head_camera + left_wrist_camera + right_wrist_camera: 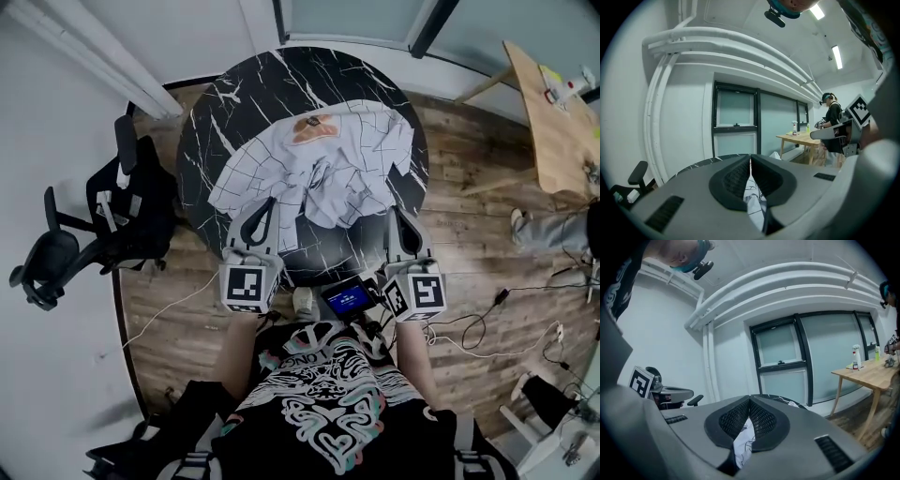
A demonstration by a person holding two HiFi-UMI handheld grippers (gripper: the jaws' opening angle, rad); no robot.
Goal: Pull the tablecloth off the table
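A black chair (pixel 141 211) is standing on the brown wooden floor (pixel 469 253). Long lights (pixel 836 56) are shining above white walls (pixel 689 131) and a window (pixel 736 112).

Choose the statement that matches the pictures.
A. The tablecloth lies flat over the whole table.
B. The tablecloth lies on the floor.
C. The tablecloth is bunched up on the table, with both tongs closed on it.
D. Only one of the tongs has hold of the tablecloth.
C: the white tablecloth lies crumpled on the round black table, and the left tongs and right tongs each pinch a fold of it.
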